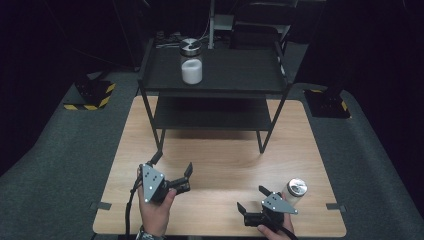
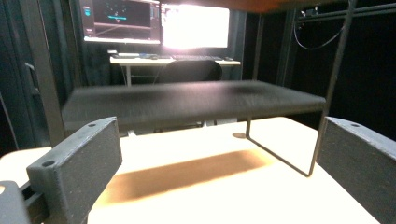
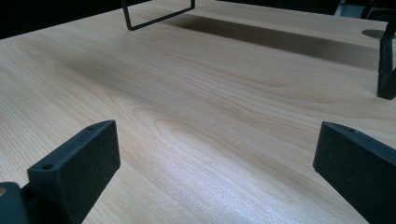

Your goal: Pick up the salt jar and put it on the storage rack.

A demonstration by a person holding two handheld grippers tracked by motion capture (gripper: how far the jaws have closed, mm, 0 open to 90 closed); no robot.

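My left gripper (image 1: 173,164) hovers open over the front left of the wooden table (image 1: 225,165), with nothing between its jaws. In the left gripper view, that gripper (image 2: 219,154) faces the lower shelf (image 2: 187,100) of a black wire rack (image 1: 212,75). My right gripper (image 1: 251,198) is open too, near the front right edge, and points left across the bare wood (image 3: 210,107). A small jar with a silver lid (image 1: 295,190) stands just to the right of that hand. A second jar with white contents (image 1: 191,67) stands on the rack's top shelf.
The two-tier rack takes up the back half of the table, and its thin legs (image 2: 280,156) rest on the wood. One rack foot (image 3: 159,14) lies far ahead of the right gripper. Grey carpet surrounds the table. Monitors and a chair (image 2: 187,70) stand behind the rack.
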